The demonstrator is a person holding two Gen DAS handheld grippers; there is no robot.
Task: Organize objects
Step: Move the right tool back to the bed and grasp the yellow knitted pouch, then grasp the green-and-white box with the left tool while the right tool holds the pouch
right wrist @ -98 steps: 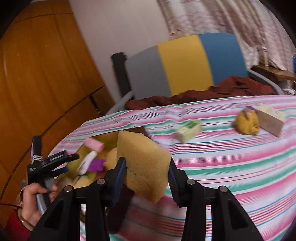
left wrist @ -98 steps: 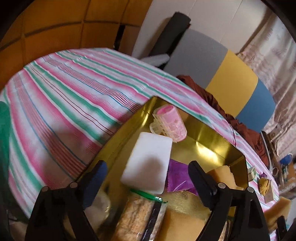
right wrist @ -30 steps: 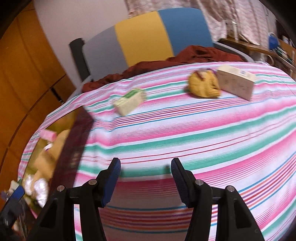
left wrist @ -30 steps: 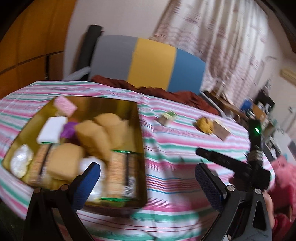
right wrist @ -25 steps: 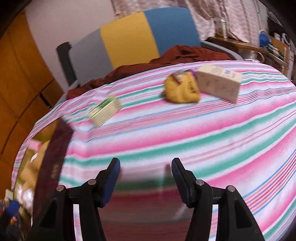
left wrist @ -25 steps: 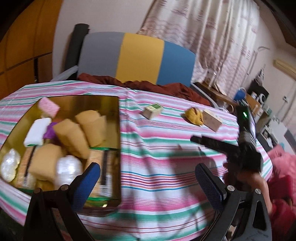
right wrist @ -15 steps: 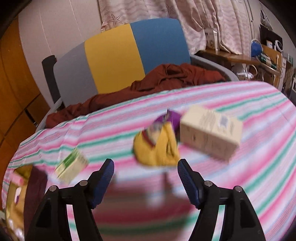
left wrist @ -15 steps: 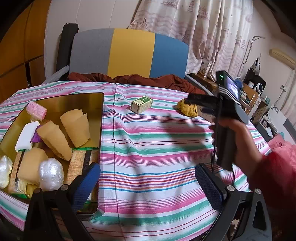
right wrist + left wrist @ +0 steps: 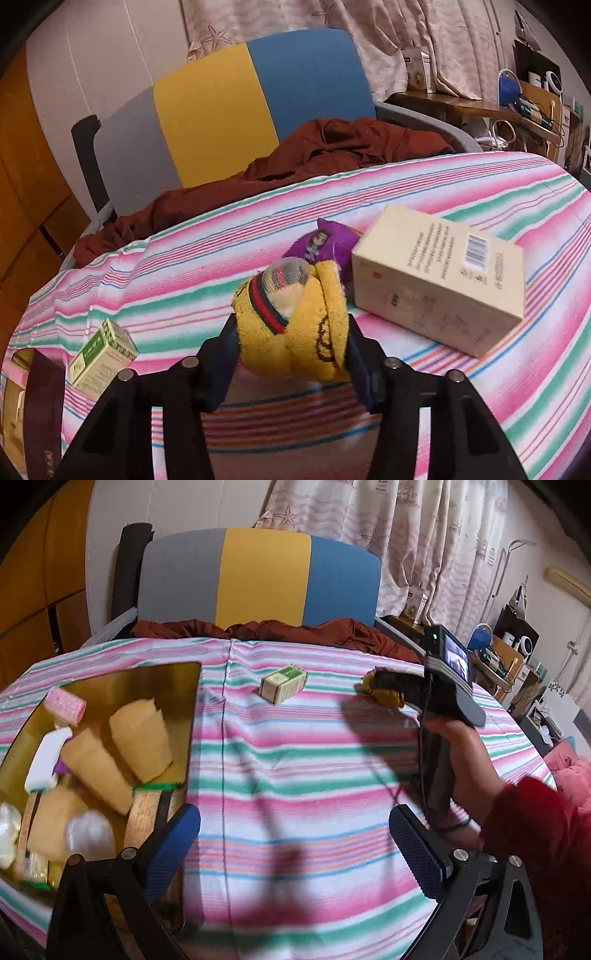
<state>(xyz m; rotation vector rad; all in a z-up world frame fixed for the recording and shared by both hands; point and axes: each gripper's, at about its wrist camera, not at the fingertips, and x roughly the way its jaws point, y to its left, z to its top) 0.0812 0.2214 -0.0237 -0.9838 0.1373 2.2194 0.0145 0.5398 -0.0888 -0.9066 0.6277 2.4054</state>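
Nearest in our right wrist view, the right claw (image 9: 291,350) is closing on the rolled yellow sock (image 9: 295,328); its 2 pads already flank the bundle on the striped bench (image 9: 480,398), and it looks touched on both sides. To do this pickup well, we judge the squeeze should land on the thick middle of the roll, not its loose cuff, and the lift should go straight up so the sock clears the cream carton (image 9: 443,280) just beside it and the purple pouch (image 9: 325,243) behind. Farther left lies the small green box (image 9: 103,354), apart from the rest.

Our left wrist view adds what that one lacks. The left claw (image 9: 295,845) hangs wide open and empty over bare cloth. Past it, the gold tray (image 9: 162,679) sits at the left with sponges (image 9: 140,738), a pink roll (image 9: 64,705) and wrapped items inside, likely where the sock belongs. The hand (image 9: 461,757) gripping the right tool shows only here; the carton and pouch do not.
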